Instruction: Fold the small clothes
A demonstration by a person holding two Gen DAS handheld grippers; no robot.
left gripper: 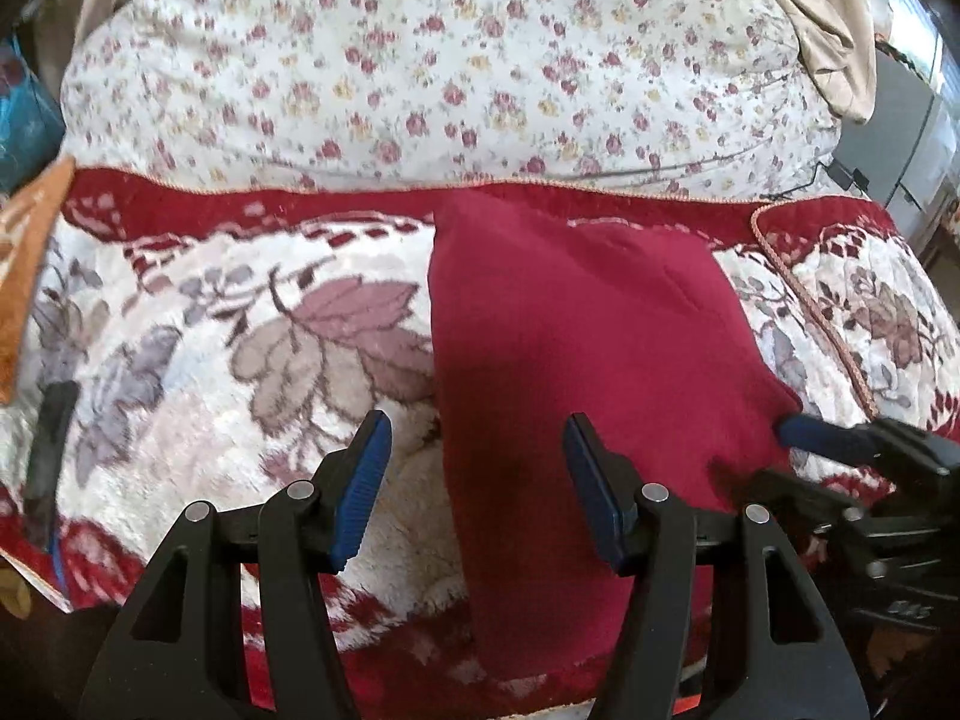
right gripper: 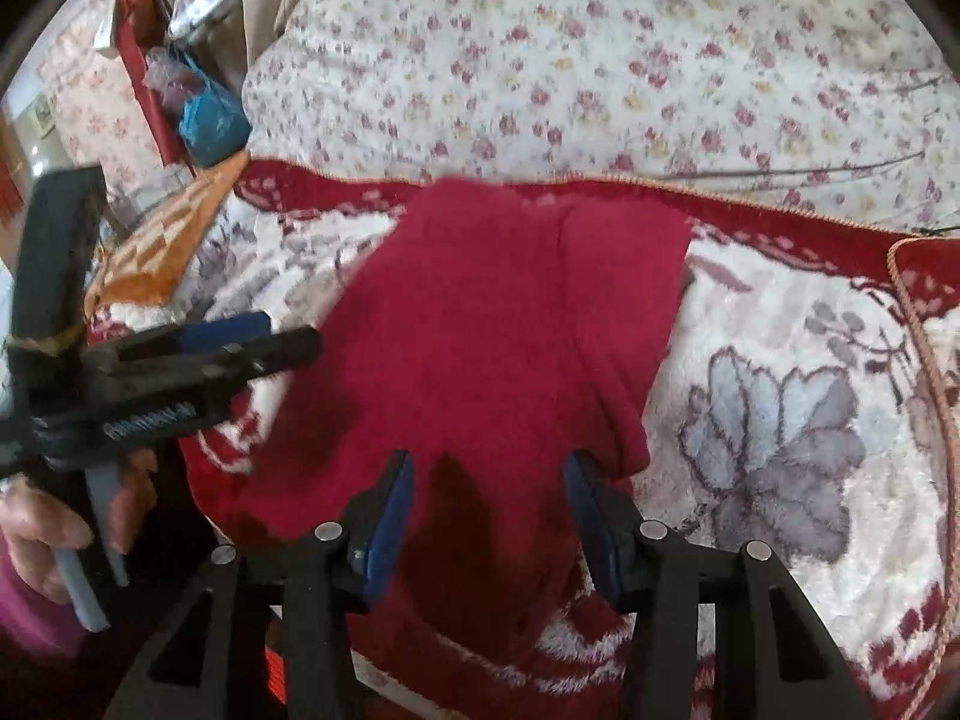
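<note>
A dark red knit garment lies flat on a red and white floral blanket. It also shows in the right wrist view. My left gripper is open, its jaws astride the garment's left edge near the front. My right gripper is open above the garment's near end, with cloth between the jaws but not pinched. The right gripper's fingers show at the garment's right edge in the left wrist view. The left gripper shows at the garment's left edge in the right wrist view.
A white quilt with small red flowers lies behind the blanket. An orange checked cloth sits at the blanket's left end. A blue bag and clutter stand beyond it. A beige cloth hangs at the back right.
</note>
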